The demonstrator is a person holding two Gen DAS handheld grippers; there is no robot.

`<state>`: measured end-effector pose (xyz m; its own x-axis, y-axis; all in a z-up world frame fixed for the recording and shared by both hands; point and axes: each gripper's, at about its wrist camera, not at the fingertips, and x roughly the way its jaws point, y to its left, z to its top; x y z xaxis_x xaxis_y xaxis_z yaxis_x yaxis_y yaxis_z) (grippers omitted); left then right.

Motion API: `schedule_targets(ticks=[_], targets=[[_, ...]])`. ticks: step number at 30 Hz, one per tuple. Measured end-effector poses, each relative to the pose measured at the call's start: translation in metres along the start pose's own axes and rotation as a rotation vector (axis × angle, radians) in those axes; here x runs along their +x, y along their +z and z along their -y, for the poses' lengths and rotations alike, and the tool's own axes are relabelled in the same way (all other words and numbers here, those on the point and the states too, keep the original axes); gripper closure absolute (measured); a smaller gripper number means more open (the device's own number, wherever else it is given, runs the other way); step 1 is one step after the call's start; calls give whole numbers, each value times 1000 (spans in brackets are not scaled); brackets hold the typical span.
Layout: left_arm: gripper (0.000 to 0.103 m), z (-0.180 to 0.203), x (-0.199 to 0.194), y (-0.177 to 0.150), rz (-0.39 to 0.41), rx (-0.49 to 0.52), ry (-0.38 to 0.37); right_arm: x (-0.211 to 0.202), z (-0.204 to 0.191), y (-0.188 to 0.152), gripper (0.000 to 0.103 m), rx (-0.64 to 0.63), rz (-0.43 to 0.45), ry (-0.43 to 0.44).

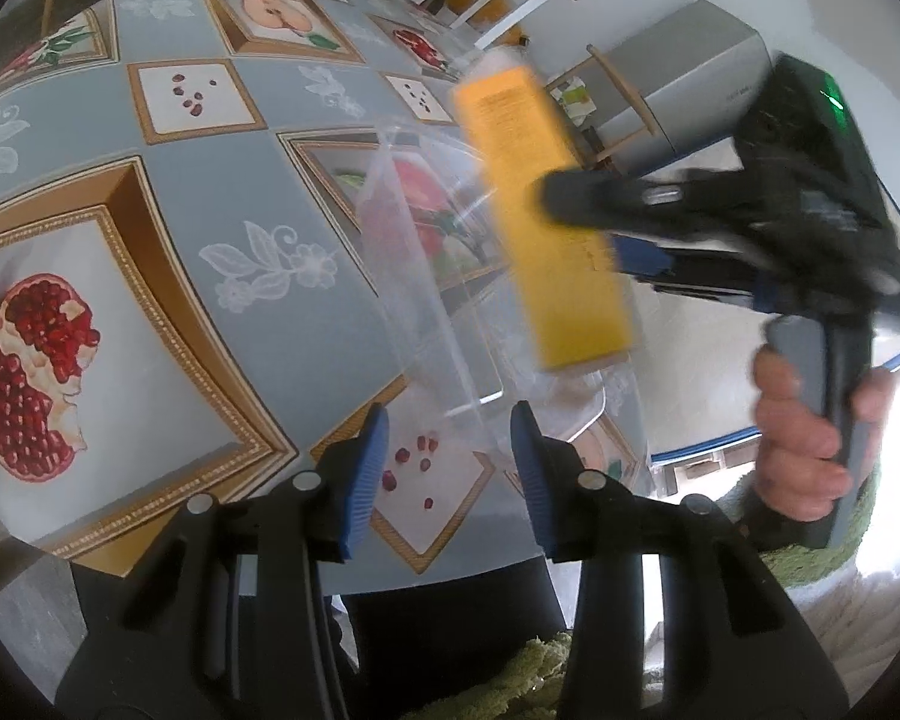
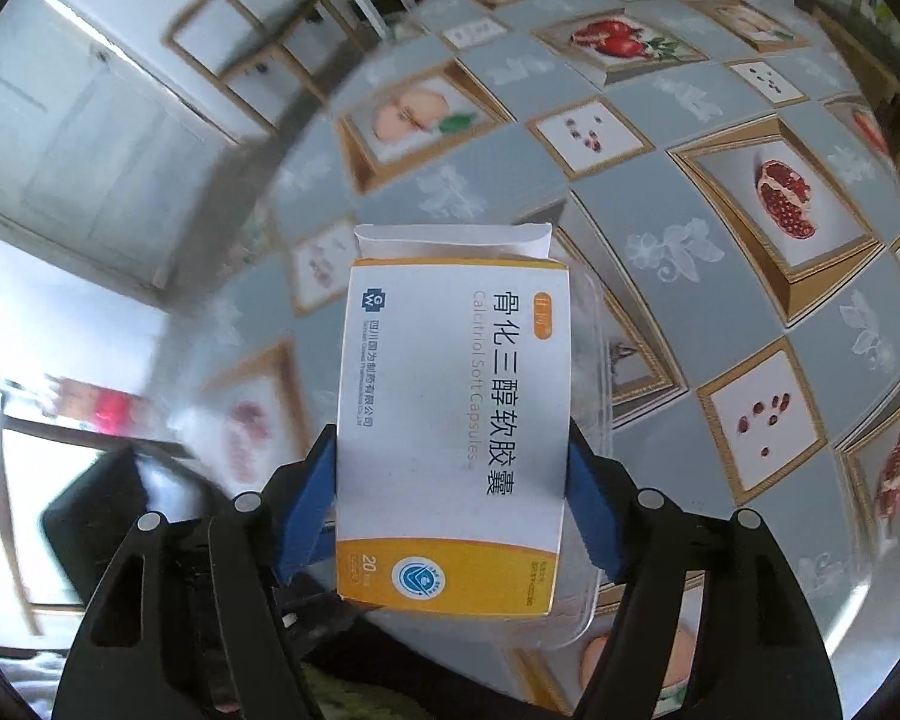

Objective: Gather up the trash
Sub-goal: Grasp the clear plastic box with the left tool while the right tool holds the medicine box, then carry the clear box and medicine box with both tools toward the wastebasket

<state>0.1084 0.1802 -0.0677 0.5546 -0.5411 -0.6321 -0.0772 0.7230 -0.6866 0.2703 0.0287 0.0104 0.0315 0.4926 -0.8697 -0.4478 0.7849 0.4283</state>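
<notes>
Right claw [image 2: 450, 504] grips a white-and-yellow medicine carton [image 2: 450, 420] across its width, blue pads pressed on both long sides, low on the box near its yellow end. Top flap is open and sticks up at the far end. In the left wrist view the carton [image 1: 546, 216] hangs upright above a clear plastic container [image 1: 450, 300] that sits on the fruit-print bench [image 1: 210, 192], near the bench's right edge. The picture is blurred there, so the carton looks to be in motion. A hand [image 1: 810, 438] holds the right claw's handle.

Left claw [image 1: 450, 462] is part-open with nothing between its pads, low over the bench just near of the container's near rim, not touching it as far as I can tell.

Risks, judged from this:
- Grip sits near one end, so the long free end can swing or pivot between the pads. A fast move could twist the carton out.
- Carton is light card, probably empty. Squeezing harder may crush it, and a looser hold lets it slip.
- Open flap can catch on the container's rim on the way in and leave the box propped on the edge.
- Container is thin, light and unheld. A knock from the carton could slide it off the right edge of the bench.
- The two claws are close together, so a clash is possible if the left one moves to steady the container.
</notes>
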Motion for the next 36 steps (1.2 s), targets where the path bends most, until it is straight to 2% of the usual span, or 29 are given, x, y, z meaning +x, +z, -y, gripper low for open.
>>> schedule_targets(ticks=[2, 6, 10, 16, 18, 21, 25, 30, 34, 36], targets=[[64, -1, -3, 4, 14, -5, 3, -20, 4, 0, 34, 15, 52, 24], [65, -1, -7, 19, 45, -6, 11, -57, 19, -5, 34, 30, 170, -64], [73, -3, 1, 33, 54, -13, 35, -56, 43, -16, 34, 78, 175, -135], [87, -7, 15, 45, 23, -54, 90, -32, 74, -37, 34, 128, 145, -210], [95, -5, 16, 46, 27, -55, 100, -27, 83, -44, 34, 144, 134, -196], [100, -2, 15, 45, 32, -58, 117, -32, 93, -51, 34, 157, 146, -165], [101, 10, 10, 44, 40, -49, 114, -52, 111, -61, 34, 195, 204, -103], [101, 50, 10, 56, 48, 31, 76, -113, 153, -90, 34, 315, 359, -49], [101, 97, 28, 69, 21, 116, 17, -172, 198, -138, 34, 436, 510, -112], [101, 129, 43, 74, -4, 184, -15, -200, 226, -172, 34, 523, 583, -167]])
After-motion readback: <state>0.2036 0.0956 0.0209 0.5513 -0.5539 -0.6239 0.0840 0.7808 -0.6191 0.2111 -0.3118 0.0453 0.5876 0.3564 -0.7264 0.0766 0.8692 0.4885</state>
